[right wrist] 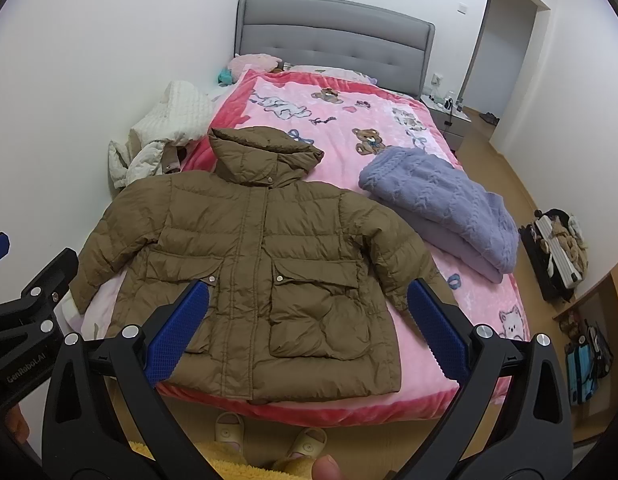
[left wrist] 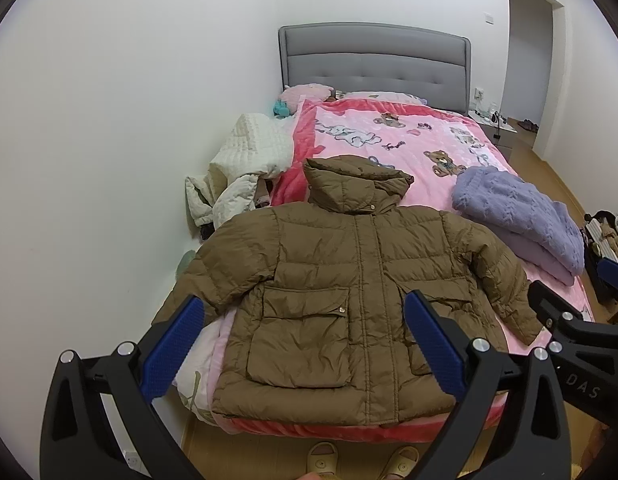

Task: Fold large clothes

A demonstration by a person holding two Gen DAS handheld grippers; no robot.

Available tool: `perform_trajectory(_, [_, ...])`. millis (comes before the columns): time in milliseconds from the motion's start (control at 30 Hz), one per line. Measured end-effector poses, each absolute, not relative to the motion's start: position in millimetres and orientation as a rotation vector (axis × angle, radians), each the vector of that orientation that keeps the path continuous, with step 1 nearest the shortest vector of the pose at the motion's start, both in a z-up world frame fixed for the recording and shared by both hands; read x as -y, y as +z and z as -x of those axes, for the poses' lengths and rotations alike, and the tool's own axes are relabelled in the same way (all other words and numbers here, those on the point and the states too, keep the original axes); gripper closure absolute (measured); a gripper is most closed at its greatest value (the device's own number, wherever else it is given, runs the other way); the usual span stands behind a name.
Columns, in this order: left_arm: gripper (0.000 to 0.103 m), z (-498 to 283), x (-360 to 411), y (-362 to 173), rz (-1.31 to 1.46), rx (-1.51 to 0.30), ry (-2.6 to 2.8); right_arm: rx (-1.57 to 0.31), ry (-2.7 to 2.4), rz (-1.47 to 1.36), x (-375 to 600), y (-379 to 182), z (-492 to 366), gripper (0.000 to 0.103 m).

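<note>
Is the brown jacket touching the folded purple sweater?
Apart. The right wrist view shows pink blanket between the brown jacket and purple sweater.

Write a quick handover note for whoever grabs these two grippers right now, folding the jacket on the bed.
Left hand-held gripper: open, empty, held above the near edge of the bed.
Right hand-held gripper: open, empty, beside the left one.
Brown puffer jacket: flat on the pink blanket, front up, closed, hood toward the headboard, both sleeves spread out, hem at the foot edge.
Purple knit: already folded, lying to the jacket's right.
White quilted coat: crumpled by the wall, unfolded.
Done: jacket laid out.
Left: fold in sleeves, fold body; probably the white coat afterwards.
</note>
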State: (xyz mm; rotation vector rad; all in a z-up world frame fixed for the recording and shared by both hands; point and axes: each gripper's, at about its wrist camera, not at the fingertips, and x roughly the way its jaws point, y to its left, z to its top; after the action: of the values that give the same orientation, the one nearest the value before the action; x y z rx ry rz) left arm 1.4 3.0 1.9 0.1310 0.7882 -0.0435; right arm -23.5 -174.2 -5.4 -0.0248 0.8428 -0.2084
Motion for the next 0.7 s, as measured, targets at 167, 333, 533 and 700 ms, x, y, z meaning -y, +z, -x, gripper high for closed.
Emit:
perform_trajectory(167, [0.005, -0.3, -7.1, 5.6, -0.118, -0.788, -0.031, -0.844, -0.207, 0.025, 175.2, -4.3, 23.5, 0.008])
perform_trajectory(333, [0.005, -4.0, -8.6, 2.3, -0.117, -0.79, -0.032, -0.844, -0.203, 0.027, 174.9, -3.8, 22.7, 0.008])
perform_trajectory(533, [0.005, -4.5, -8.4, 2.3, -0.119, -0.788, -0.033, -0.845, -0.207, 0.025, 174.7, -3.2, 22.4, 0.008])
perform_trajectory(700, [0.005, -4.5, -8.3, 1.2, -0.12, -0.789, -0.036, -0.845, -0.207, 0.025, 174.9, -3.4, 22.0, 0.008])
